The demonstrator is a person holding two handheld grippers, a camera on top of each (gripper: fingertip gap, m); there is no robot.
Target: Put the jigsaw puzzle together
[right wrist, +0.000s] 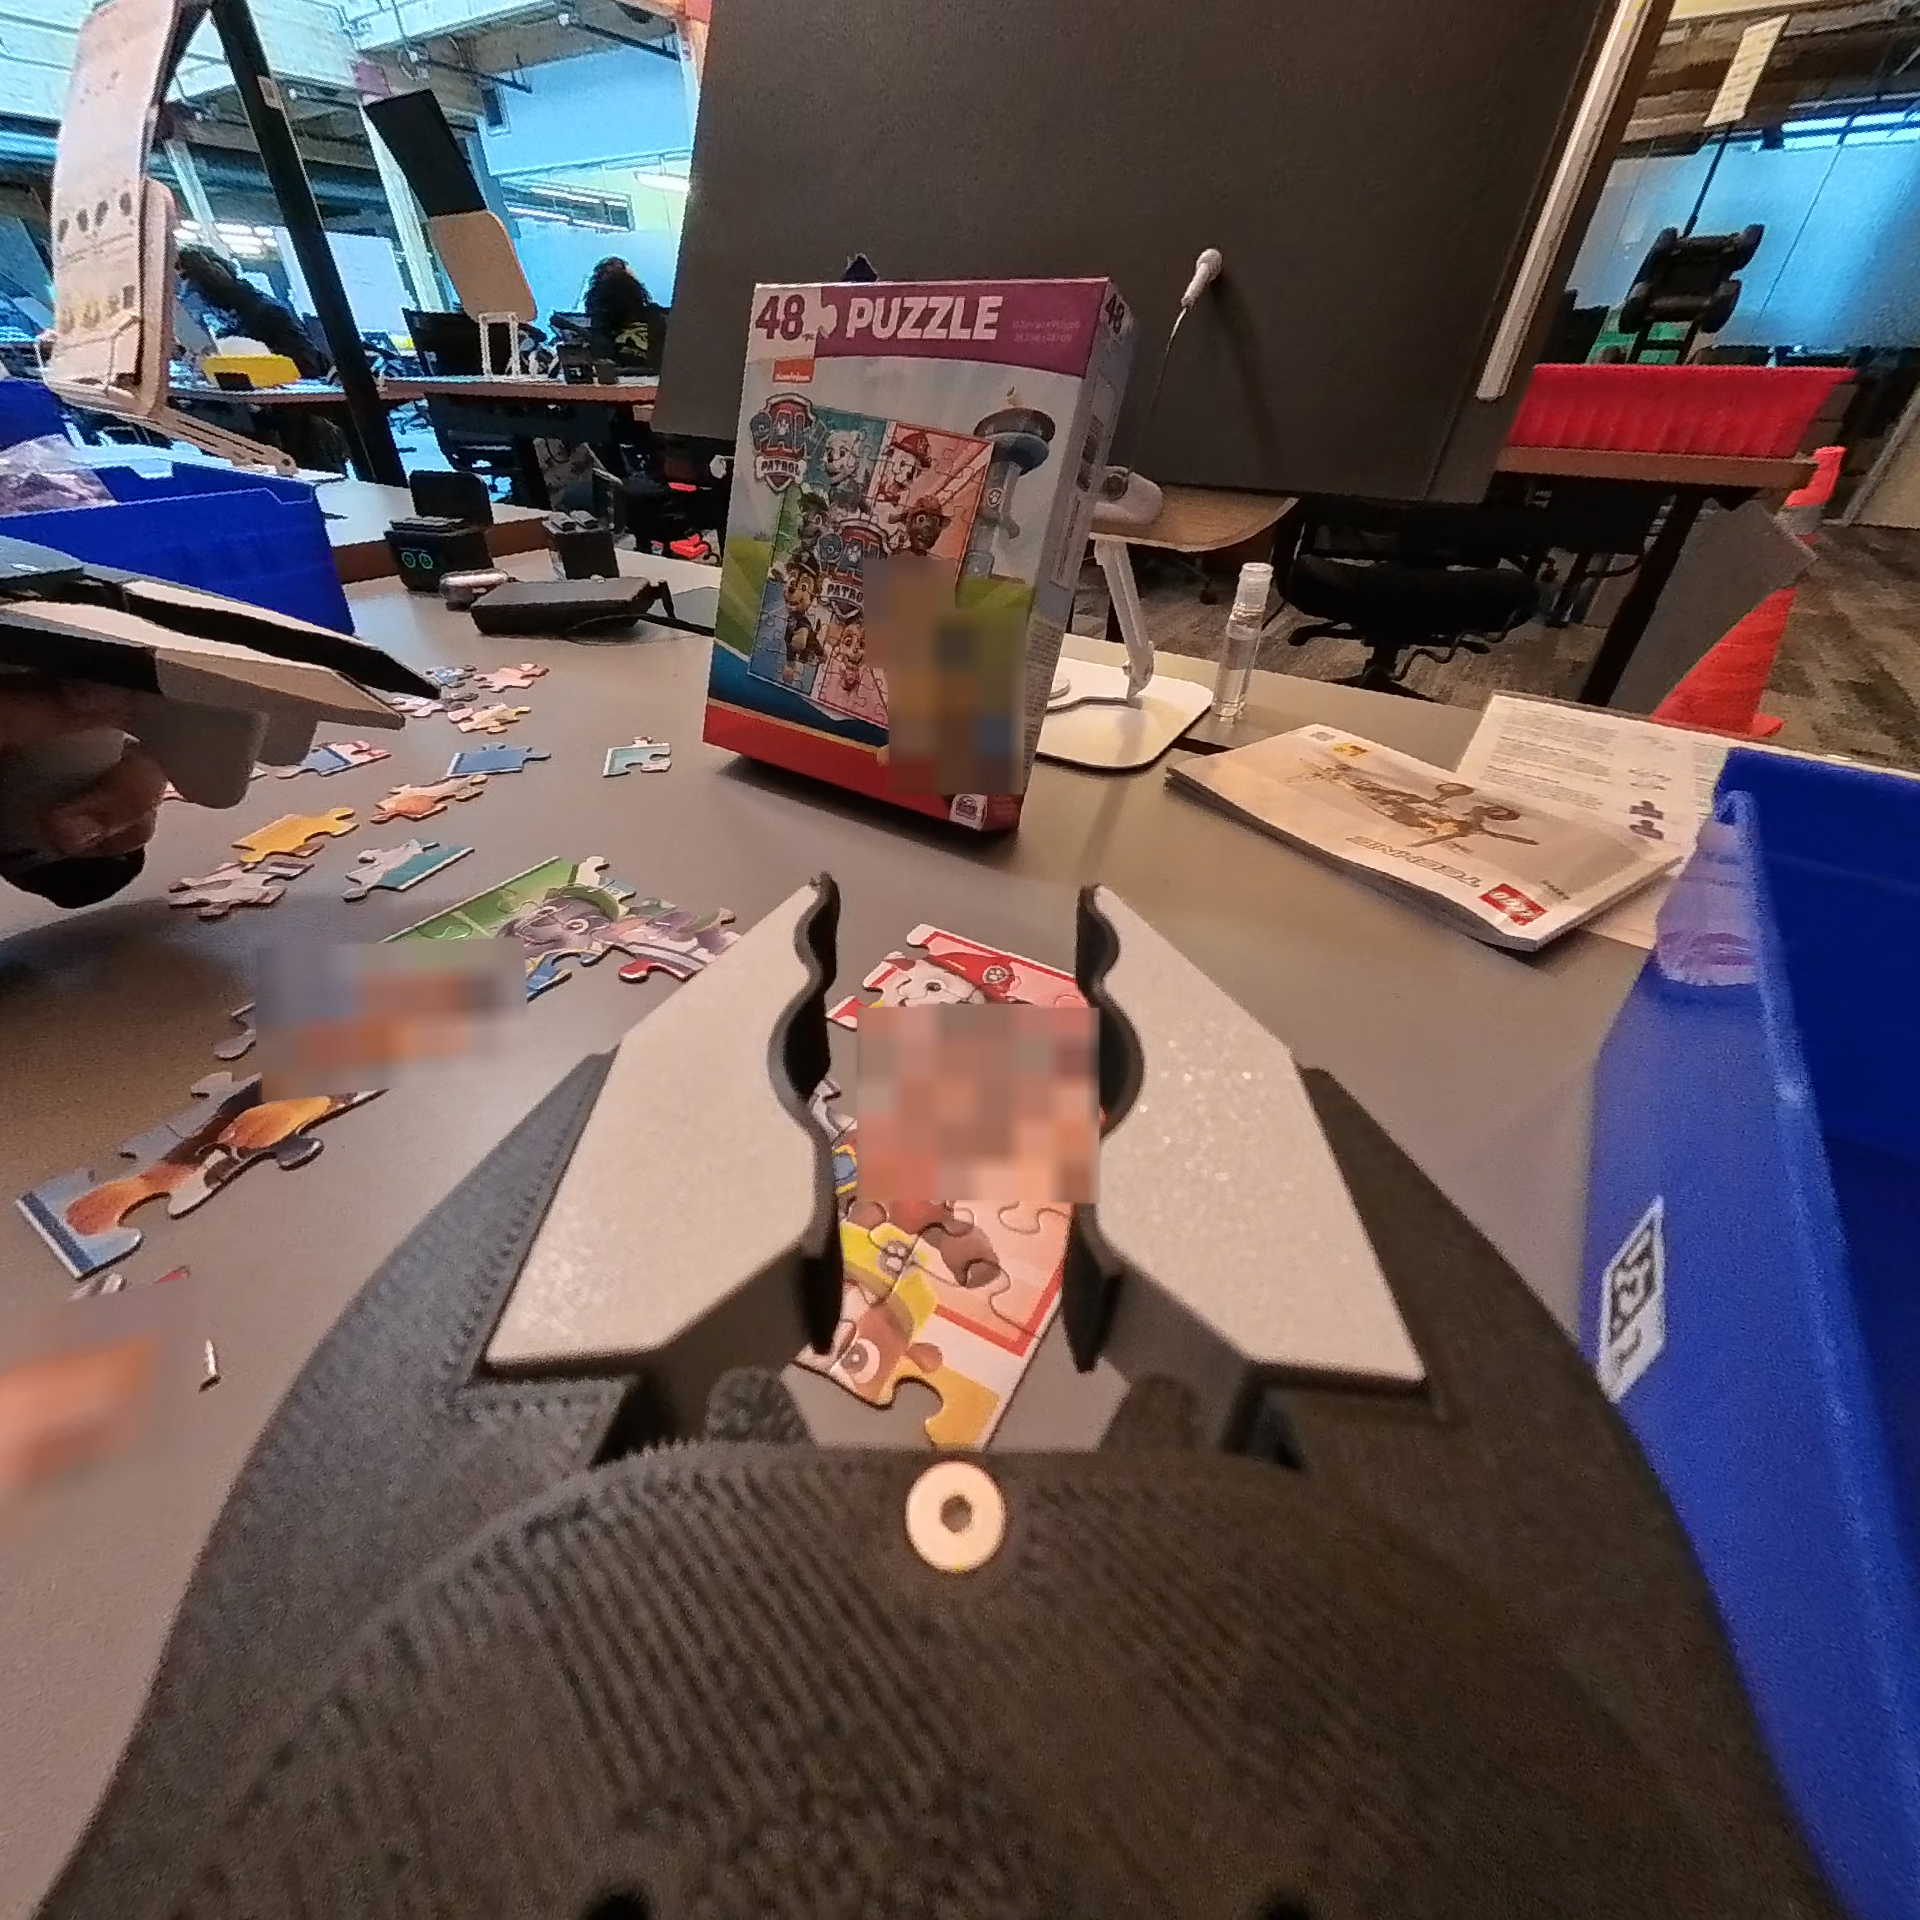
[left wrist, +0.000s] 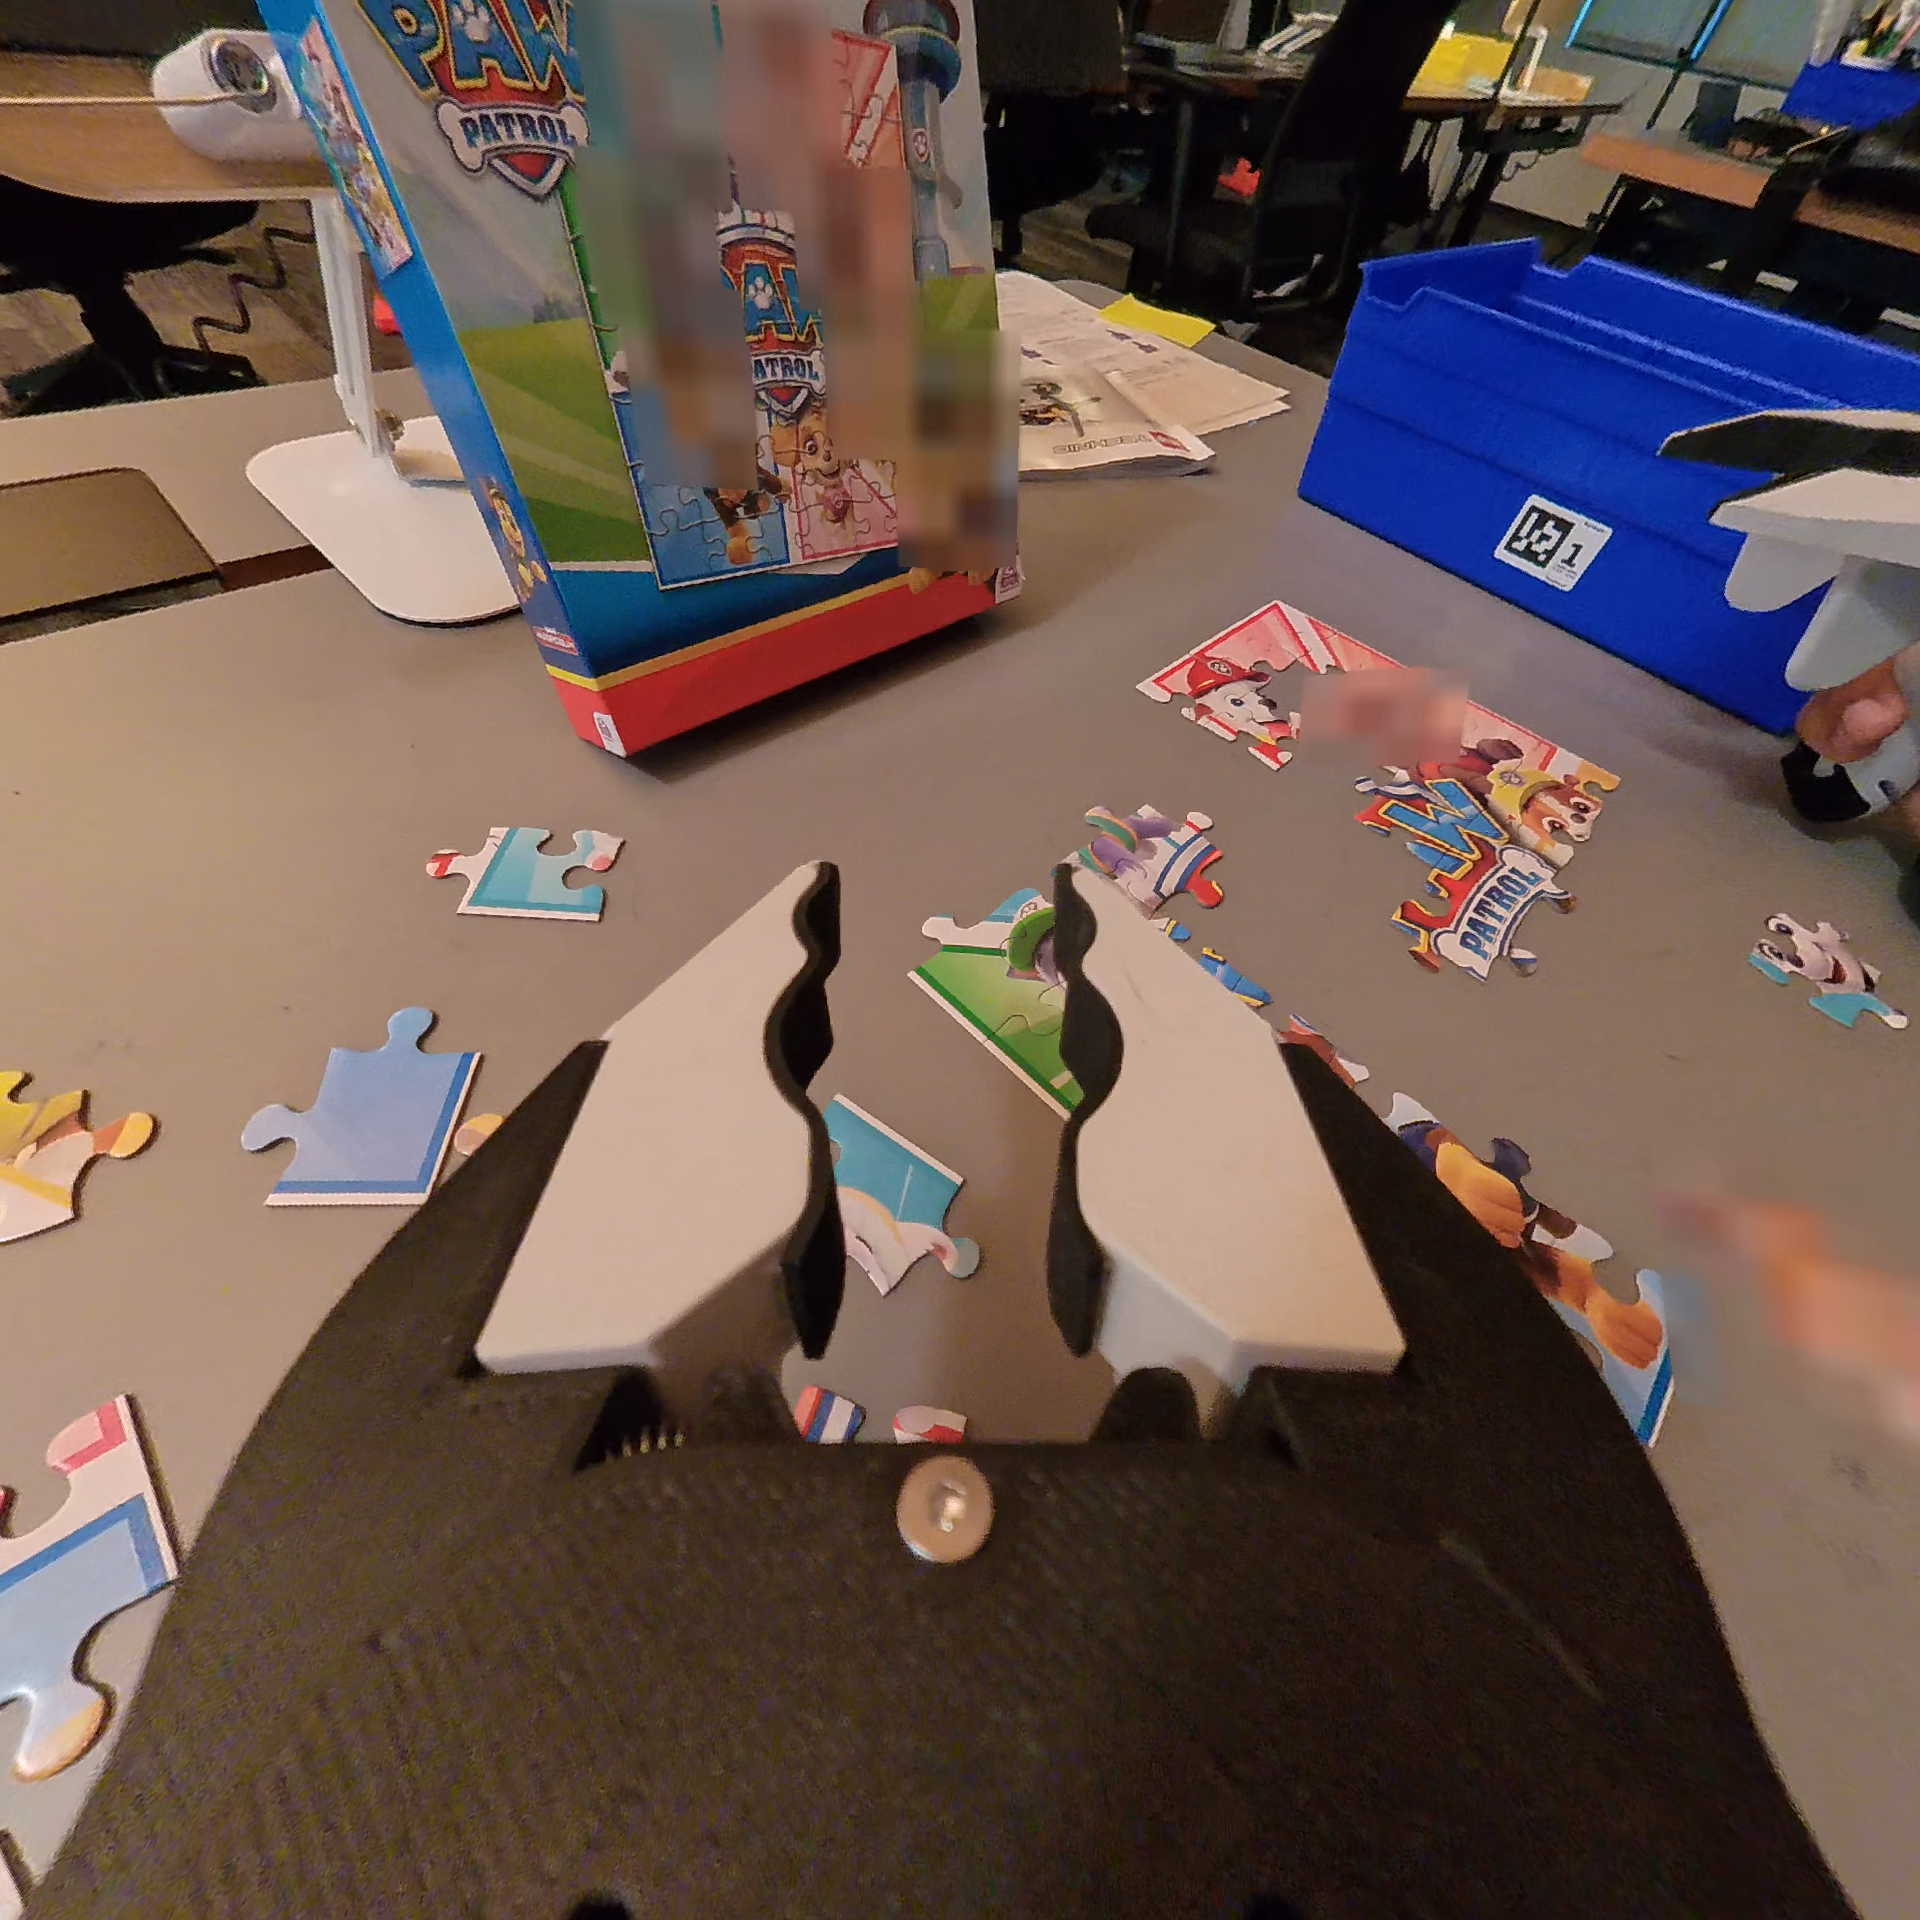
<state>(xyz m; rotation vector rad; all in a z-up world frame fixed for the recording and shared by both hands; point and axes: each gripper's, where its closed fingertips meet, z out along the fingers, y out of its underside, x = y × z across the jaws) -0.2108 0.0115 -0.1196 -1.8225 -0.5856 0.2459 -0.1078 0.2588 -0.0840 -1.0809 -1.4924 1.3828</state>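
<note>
Left gripper: left gripper [left wrist: 945, 883] hangs over the grey table [left wrist: 312, 748]; fingers apart, nothing between the pads; bare tabletop shows in the gap
Below left gripper: green puzzle section [left wrist: 992, 992] lies flat just beside the right fingertip, partly hidden behind that finger; a light-blue and white piece [left wrist: 899, 1195] lies on the table further back between the fingers; not gripped
Left side pieces: teal loose piece [left wrist: 530, 871] and a blue loose piece [left wrist: 369, 1117] lie apart on the table, left of the fingers
Right gripper: right gripper [right wrist: 956, 904] hovers over the red-bordered assembled section [right wrist: 971, 1278]; fingers apart, pads pressing on nothing; that section lies flat on the table under the gap
Puzzle location: scattered pieces all over the table; larger joined part with a logo [left wrist: 1475, 842] between the two grippers; orange-dog joined pieces [right wrist: 208, 1143] to the left of the right gripper
Box: puzzle box [right wrist: 904, 551] stands upright behind the pieces
Bin: blue bin [left wrist: 1558, 416] at the right edge of the table; just beside the right gripper
Other: booklet [right wrist: 1434, 831] lies flat between box and bin; white stand base [left wrist: 384, 520] behind the box
</note>
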